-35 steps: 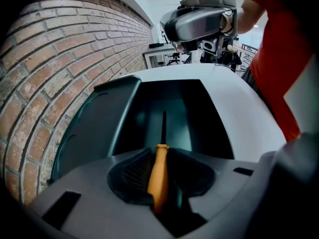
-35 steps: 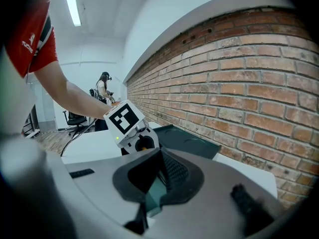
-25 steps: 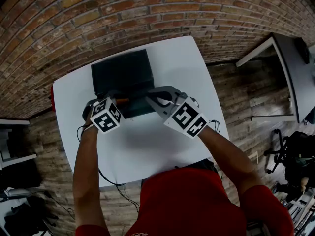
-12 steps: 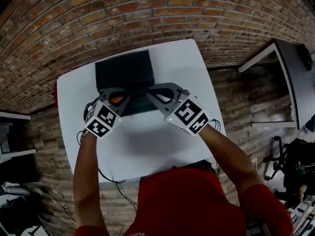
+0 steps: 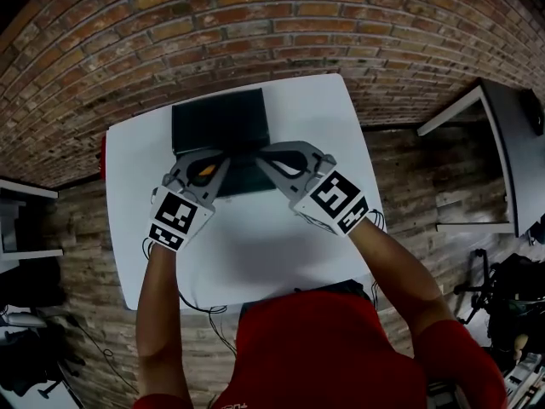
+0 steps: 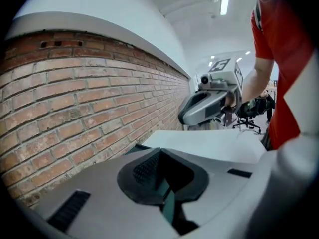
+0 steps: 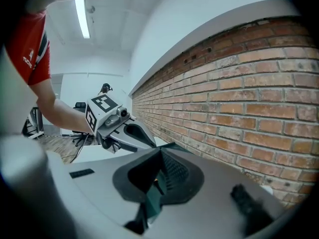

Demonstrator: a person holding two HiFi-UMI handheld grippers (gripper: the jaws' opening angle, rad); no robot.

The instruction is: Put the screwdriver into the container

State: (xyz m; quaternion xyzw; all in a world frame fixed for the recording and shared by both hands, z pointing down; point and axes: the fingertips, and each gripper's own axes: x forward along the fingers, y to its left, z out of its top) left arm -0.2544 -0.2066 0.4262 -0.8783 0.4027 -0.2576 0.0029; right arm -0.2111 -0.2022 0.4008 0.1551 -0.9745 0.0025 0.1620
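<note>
The screwdriver [image 5: 204, 170] shows only as an orange patch in the head view, seen through the opening in the left gripper's [image 5: 225, 155] frame, a little above the frame's centre. It lies over the front part of the black container [image 5: 220, 119]; whether it rests inside or is carried cannot be told, because the gripper body covers the rest of it. In the left gripper view the jaws are clenched tip to tip with nothing seen between them. The right gripper [image 5: 258, 154] is clenched the same way, and its own view shows only a tiny orange speck through the gap under the tips. The two grippers meet nose to nose over the container's near edge and hide it. The container stands at the far side of a white table [image 5: 281, 254], close to a brick wall [image 5: 213, 24] that fills the top of the frame. A dark cable [image 5: 192, 309] hangs off the table's near edge at lower left. On the wooden floor [image 5: 417, 169] at the right stands another table [image 5: 507, 118].
</note>
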